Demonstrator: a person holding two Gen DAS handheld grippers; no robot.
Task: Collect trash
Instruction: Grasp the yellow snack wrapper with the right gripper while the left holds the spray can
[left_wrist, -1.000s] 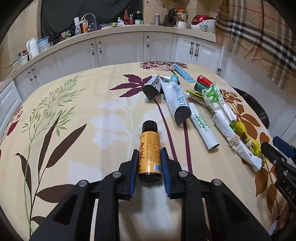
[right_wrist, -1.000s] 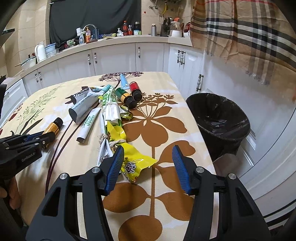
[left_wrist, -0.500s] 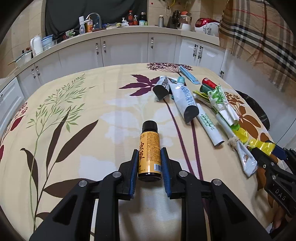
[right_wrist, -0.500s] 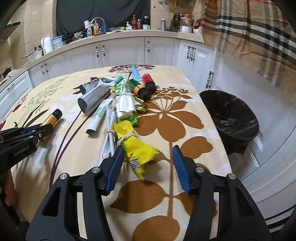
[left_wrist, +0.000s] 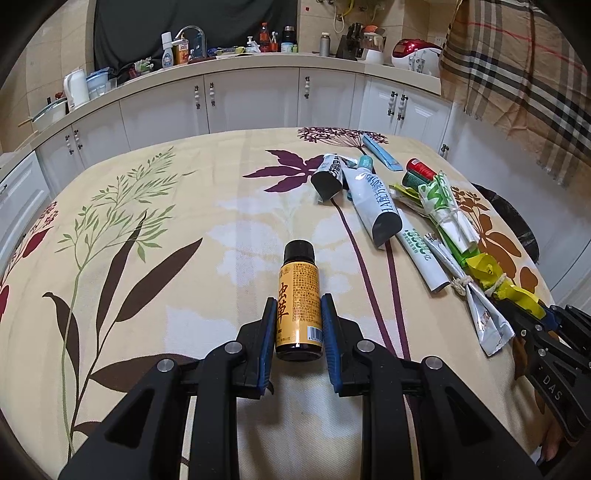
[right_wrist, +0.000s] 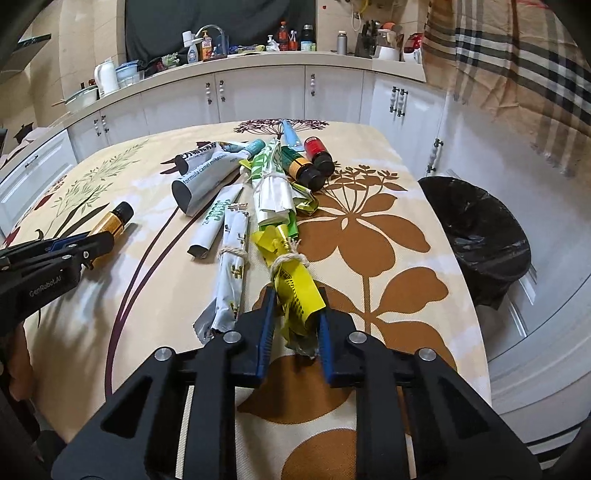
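Floral cream tablecloth (left_wrist: 155, 258) (white cabinets (left_wrist: 251, 99) behind)

The bottle's (left_wrist: 298, 295) base sits hidden between the left gripper's (left_wrist: 298, 325) pads. The bin (left_wrist: 517, 225) is mostly hidden behind the table edge (left_wrist: 532, 273). Countertop clutter (right_wrist: 236, 46) is too small to identify, perhaps bottles.

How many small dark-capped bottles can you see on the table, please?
3: an orange bottle held in the left hand-held gripper, plus a green bottle and a red bottle lying together at the far end of the trash pile; others may be hidden.
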